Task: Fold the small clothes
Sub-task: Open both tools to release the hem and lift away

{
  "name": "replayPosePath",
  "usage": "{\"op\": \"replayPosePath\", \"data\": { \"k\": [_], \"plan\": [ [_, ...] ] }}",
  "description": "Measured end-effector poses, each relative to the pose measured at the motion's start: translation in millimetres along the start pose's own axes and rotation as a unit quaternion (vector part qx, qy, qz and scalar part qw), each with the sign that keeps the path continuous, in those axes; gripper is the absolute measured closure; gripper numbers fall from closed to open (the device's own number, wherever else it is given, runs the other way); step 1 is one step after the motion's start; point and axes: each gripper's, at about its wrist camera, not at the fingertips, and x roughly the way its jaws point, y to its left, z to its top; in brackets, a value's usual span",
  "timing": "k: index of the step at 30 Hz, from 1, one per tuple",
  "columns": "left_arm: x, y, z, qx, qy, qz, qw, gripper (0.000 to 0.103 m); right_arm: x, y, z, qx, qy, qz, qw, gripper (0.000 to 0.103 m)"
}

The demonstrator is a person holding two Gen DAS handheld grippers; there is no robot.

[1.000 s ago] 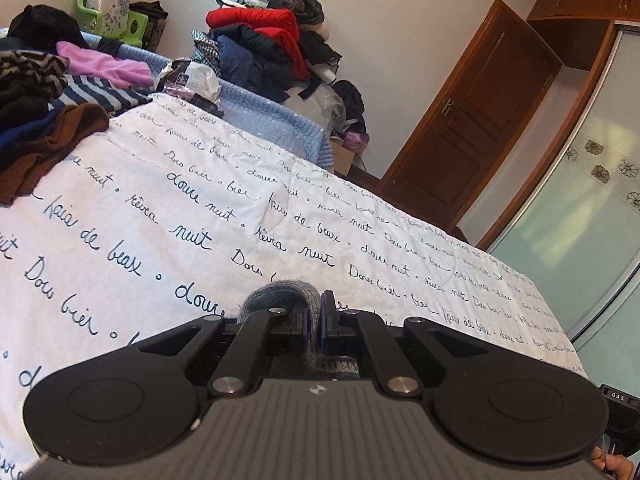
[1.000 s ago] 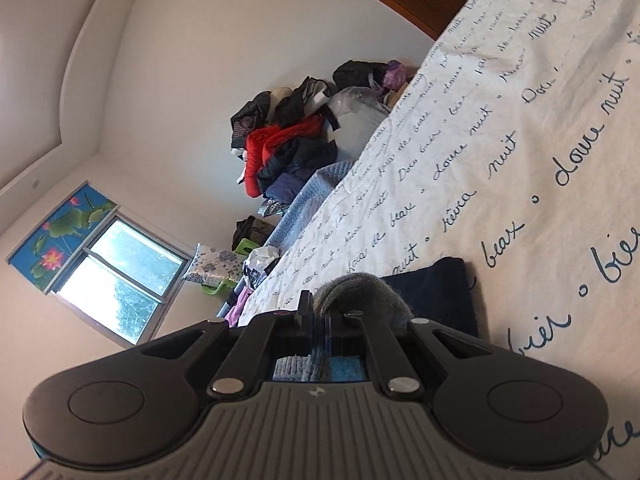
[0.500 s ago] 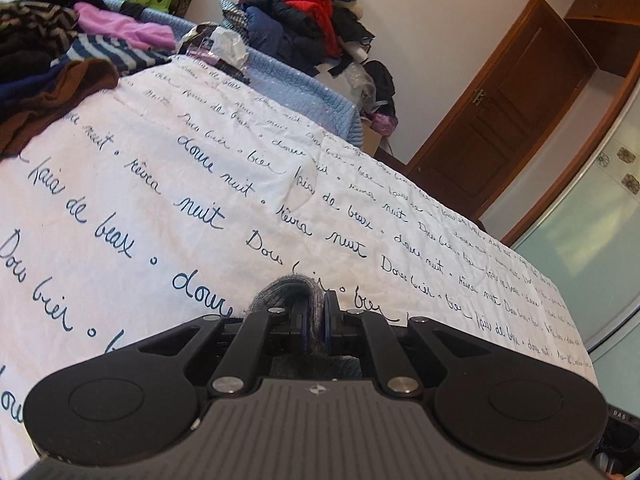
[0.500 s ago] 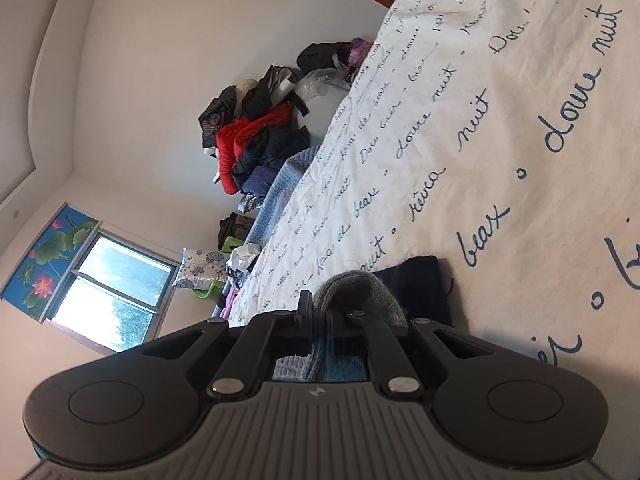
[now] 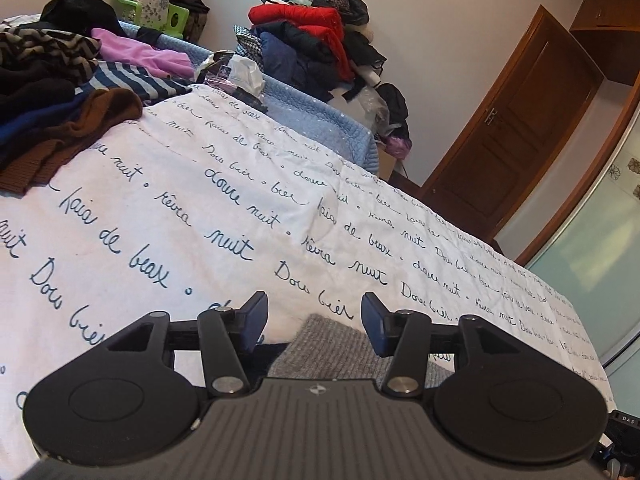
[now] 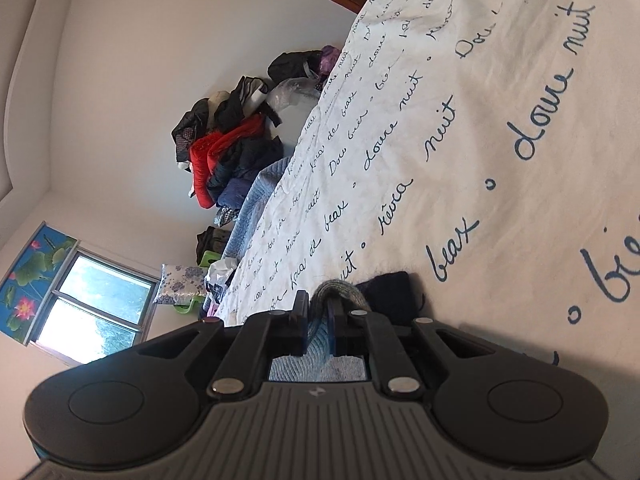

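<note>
My left hand-held gripper [image 5: 314, 318] has just been opening: its jaws now stand well apart, and the grey knit garment [image 5: 324, 342] lies on the bed between and just below them, no pad pressing on it. My right hand-held gripper [image 6: 318, 316] is clamped on a fold of the same grey knit [image 6: 338, 294], the wool bunched up over its tips.

I take the grey knit as my landmark. From my left hand-held gripper it lies straight ahead and slightly down, touching the white lettered bedsheet [image 5: 192, 216]; only its near part shows, the rest being hidden under the gripper body. In the left wrist view its visible edge runs across my fingers, so I judge its long axis to lie crosswise to my left hand and roughly along the line of my right, though I cannot see its far end to be sure which way it points. Just beyond the knit, in the right wrist view, a dark navy piece [image 6: 390, 294] lies flat on the sheet, touching or nearly touching it.

My right hand is the one with the hold, so it is the nearer. The pile of unfolded clothes [image 5: 48, 92] lies well away from the knit, toward the far left of the bed.
</note>
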Motion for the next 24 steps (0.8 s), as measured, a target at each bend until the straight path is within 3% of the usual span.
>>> {"op": "replayPosePath", "data": {
  "k": [4, 5, 7, 8, 13, 19, 24],
  "plan": [
    [-10.3, 0.8, -6.3, 0.007, 0.005, -0.002, 1.0, 0.044, -1.1, 3.9, 4.0, -0.011, -0.012, -0.016, 1.0, 0.091],
    [-12.7, -0.3, -8.5, 0.012, 0.007, 0.0, 0.9999, 0.043, -2.5, 5.1, 5.0, -0.018, -0.021, -0.023, 0.999, 0.085],
    [-16.9, -3.4, -12.9, 0.024, 0.011, 0.002, 0.9997, 0.043, -6.3, 7.4, 7.6, -0.027, -0.039, -0.03, 0.998, 0.054],
    [-19.5, -4.8, -15.1, 0.029, 0.013, 0.001, 0.9995, 0.042, -10.0, 7.7, 7.9, -0.026, -0.049, -0.021, 0.998, 0.032],
    [-34.0, -14.3, -27.0, 0.051, 0.018, -0.003, 0.9986, 0.041, -24.9, 29.5, 3.8, -0.067, -0.05, 0.009, 0.996, 0.031],
    [-56.5, -30.8, -46.3, 0.088, -0.011, 0.018, 0.9959, 0.03, -32.8, 62.0, -23.7, -0.126, 0.01, 0.034, 0.991, 0.031],
    [-68.6, -43.3, -65.4, 0.117, 0.004, 0.05, 0.9919, 0.026, -36.6, 83.1, -56.4, -0.194, 0.059, 0.021, 0.979, 0.031]
  ]
}}
